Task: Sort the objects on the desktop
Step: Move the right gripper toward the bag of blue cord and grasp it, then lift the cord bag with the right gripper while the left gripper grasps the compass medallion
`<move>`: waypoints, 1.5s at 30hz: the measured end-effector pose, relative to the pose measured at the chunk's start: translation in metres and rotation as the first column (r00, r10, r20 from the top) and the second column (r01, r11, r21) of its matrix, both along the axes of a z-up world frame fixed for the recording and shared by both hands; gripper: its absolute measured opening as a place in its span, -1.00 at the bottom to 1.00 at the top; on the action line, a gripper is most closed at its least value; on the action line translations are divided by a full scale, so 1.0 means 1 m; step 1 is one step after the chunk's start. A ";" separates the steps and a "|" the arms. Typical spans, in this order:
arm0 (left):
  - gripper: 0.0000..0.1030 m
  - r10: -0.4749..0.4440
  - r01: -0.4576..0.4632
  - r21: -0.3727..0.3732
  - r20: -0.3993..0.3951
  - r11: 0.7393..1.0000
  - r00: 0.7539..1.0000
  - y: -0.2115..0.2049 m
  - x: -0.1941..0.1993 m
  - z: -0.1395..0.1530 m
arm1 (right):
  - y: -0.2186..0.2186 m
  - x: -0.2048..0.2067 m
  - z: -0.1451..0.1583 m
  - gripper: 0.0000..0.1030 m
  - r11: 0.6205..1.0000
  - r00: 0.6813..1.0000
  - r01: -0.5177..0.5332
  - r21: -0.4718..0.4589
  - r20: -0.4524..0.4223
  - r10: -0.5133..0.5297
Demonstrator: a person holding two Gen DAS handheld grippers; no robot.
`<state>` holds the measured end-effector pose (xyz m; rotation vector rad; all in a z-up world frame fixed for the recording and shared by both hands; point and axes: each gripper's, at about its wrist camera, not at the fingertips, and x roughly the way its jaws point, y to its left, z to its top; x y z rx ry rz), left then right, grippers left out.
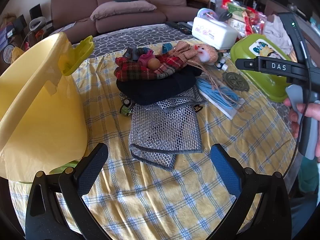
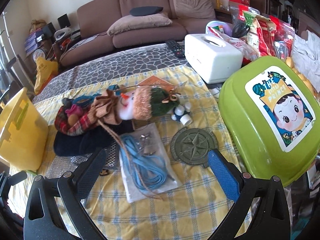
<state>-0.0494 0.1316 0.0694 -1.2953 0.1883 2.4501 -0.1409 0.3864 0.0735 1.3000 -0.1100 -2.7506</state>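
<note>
Both grippers are spread wide and hold nothing, which suits a start-of-pick posture with the objects not yet sorted. In the left wrist view the left gripper (image 1: pixel 159 166) sits at the bottom of the frame, its jaws either side of a silver mesh cloth (image 1: pixel 165 132) at frame centre but not touching it; this is probably the next pick, though that is a judgement. The cloth lies partly under a dark cloth (image 1: pixel 158 89), so lifting it may drag the pile above. That pile, at upper centre, carries a plaid doll (image 1: pixel 152 66) with small items resting in its folds, including a wooden ball (image 1: pixel 153 63). A yellow bin (image 1: pixel 38 108) fills the left of the frame, tipped with its opening toward the table, presumably to receive items. In the right wrist view the right gripper (image 2: pixel 157 170) hovers at bottom centre over a packet of blue cord (image 2: pixel 140 166), with a round metal compass plaque (image 2: pixel 193 146) just beside its right finger. A green lid (image 2: pixel 266 120) occupies the right of the frame, lying beside the checked tablecloth (image 2: pixel 180 210). A small toy car (image 1: pixel 126 107) sits at the dark cloth's lower left edge.
</note>
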 end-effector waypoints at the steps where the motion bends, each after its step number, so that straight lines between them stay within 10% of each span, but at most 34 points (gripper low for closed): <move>1: 0.99 -0.005 0.005 0.004 0.005 1.000 1.000 0.001 -0.002 -0.002 | 0.006 -0.005 -0.002 0.99 1.000 1.000 0.006 -0.001 0.008 -0.006; 8: 0.99 -0.050 0.048 0.051 0.041 0.998 0.998 0.012 -0.011 -0.008 | 0.037 -0.024 -0.022 0.45 0.994 0.996 0.032 -0.104 0.083 -0.024; 20: 0.99 -0.061 0.046 0.143 0.098 0.989 0.993 0.022 -0.014 -0.010 | 0.020 -0.021 -0.030 0.46 0.987 0.991 -0.028 -0.158 0.124 0.048; 45: 0.99 -0.021 0.004 0.175 0.100 0.985 0.995 0.011 -0.013 -0.005 | -0.053 -0.019 -0.066 0.38 0.978 0.967 -0.169 0.123 0.214 0.140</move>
